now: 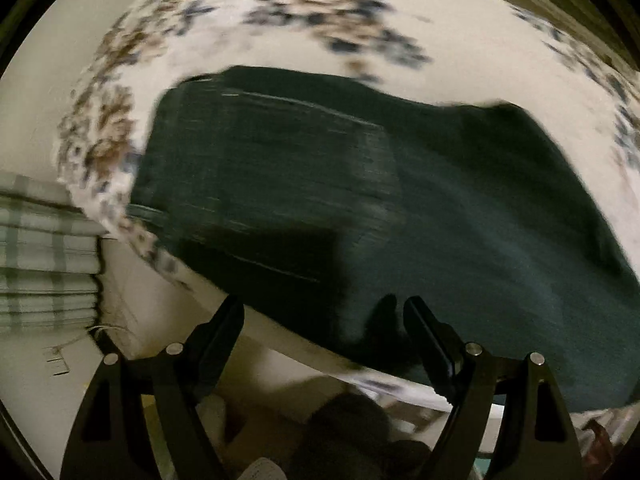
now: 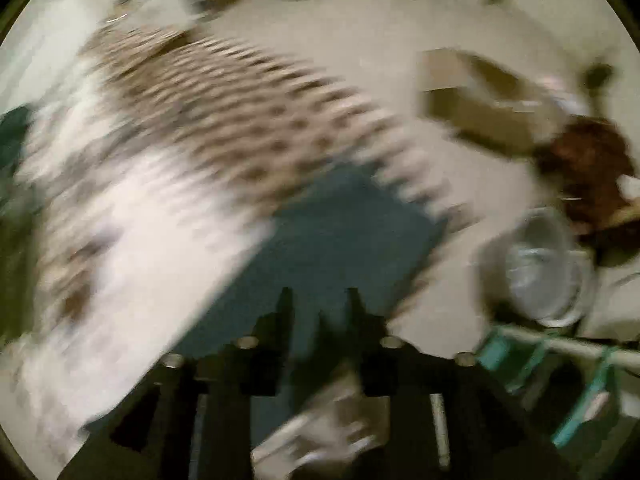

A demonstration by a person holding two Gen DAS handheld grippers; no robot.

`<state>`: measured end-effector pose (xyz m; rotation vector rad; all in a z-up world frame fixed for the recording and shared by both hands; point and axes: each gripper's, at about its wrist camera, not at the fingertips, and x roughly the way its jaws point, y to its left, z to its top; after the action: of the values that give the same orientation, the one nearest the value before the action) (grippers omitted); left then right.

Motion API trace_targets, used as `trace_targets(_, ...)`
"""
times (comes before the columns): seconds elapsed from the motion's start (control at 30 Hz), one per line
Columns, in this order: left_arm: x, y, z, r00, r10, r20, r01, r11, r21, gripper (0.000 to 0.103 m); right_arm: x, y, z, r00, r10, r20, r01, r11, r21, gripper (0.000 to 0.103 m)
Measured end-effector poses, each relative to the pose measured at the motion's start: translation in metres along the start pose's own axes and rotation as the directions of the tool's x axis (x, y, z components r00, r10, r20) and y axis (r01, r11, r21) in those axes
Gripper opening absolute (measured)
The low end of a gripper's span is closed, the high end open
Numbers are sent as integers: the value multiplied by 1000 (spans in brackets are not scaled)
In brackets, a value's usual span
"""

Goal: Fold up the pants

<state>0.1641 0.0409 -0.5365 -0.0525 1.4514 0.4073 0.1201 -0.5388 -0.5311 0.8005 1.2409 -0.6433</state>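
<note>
Dark green pants (image 1: pixel 360 200) lie spread on a white bed with a floral-print cover (image 1: pixel 460 40). My left gripper (image 1: pixel 324 312) is open at the pants' near edge, its fingers wide apart, the right finger (image 1: pixel 428 336) over the cloth and nothing between them. In the blurred right wrist view a part of the dark green pants (image 2: pixel 340 232) lies on the bed ahead of my right gripper (image 2: pixel 320 300). Its fingers stand a small gap apart over the cloth; whether they pinch it I cannot tell.
A plaid folded stack (image 1: pixel 44 260) sits at the left of the bed. In the right wrist view a cardboard box (image 2: pixel 480 112), a brown object (image 2: pixel 588 168), a clear round container (image 2: pixel 540 268) and a teal-and-white rack (image 2: pixel 560 360) lie on the floor at right.
</note>
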Motion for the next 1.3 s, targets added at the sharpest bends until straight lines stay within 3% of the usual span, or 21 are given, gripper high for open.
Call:
trace_targets(0.03,5,4,1,1000,2,-2,-2,1000,-10,81,7,34,-16,995,63,-82,-67,997,-43,41)
trace_targets(0.1,20,15,8,1000,30,2,-30,999,-17,81,33,104,-55,940,184,-286,-210,976,-62,41)
trace_targets(0.17,35,20,9,999,36,-1,-36,999,9,84,72,169,-97,836,298,-462,-325,945,21,41)
trace_targets(0.2,44,22,8,1000,27,-4,-27,999,35,89,90,194,-113,799,311,-515,-337,940,45,41)
trace_targets(0.23,41,32,8,1000,21,2,-21,999,42,94,107,214,-126,777,301,-553,-329,943,51,41)
trace_targets(0.3,41,35,6,1000,-7,19,6,998,55,94,142,246,-149,759,251,-601,-290,956,33,41)
trace_targets(0.33,42,36,3,1000,-14,17,12,998,65,94,153,256,-154,768,206,-607,-259,966,0,41)
trace_targets(0.4,42,42,1,999,-38,15,37,997,61,94,152,272,-146,829,176,-531,-232,972,-41,40)
trace_targets(0.47,42,47,-2,998,-65,8,64,997,47,94,122,283,-125,887,226,-404,-279,957,-76,40)
trace_targets(0.53,44,54,-3,995,-100,-9,100,995,12,94,92,293,-108,912,253,-322,-307,943,-128,41)
trace_targets(0.57,46,58,-2,993,-114,-17,114,993,-4,94,83,303,-106,907,259,-332,-327,930,-168,41)
trace_targets(0.63,50,62,1,991,-133,-30,132,991,-30,94,90,339,-106,888,173,-425,-334,880,-338,42)
trace_targets(0.77,54,68,1,988,-151,-36,148,987,-58,94,111,392,-166,830,1,-558,-393,711,-583,44)
trace_targets(0.83,55,68,0,988,-152,-35,150,987,-59,94,131,411,-188,826,-75,-558,-379,660,-649,44)
trace_targets(0.9,55,69,-1,988,-153,-32,151,987,-55,94,149,419,-200,819,-122,-560,-351,665,-659,42)
trace_targets(0.93,55,69,-1,988,-152,-28,150,987,-49,94,152,417,-198,822,-103,-560,-354,678,-644,14)
trace_targets(0.97,58,77,3,988,-153,-26,151,987,-45,94,152,415,-194,828,-71,-556,-367,681,-633,9)
trace_targets(1.03,61,77,2,987,-158,-22,158,987,-40,94,140,419,-186,845,-51,-532,-355,689,-631,8)
trace_targets(1.17,66,82,1,984,-179,-26,178,983,-47,95,117,417,-171,879,-40,-476,-334,661,-672,8)
trace_targets(1.23,68,84,3,984,-175,-28,174,984,-40,96,119,423,-171,875,-47,-482,-333,665,-669,8)
trace_targets(1.3,67,83,3,986,-164,-31,163,986,-31,96,140,450,-194,860,-41,-508,-343,691,-636,9)
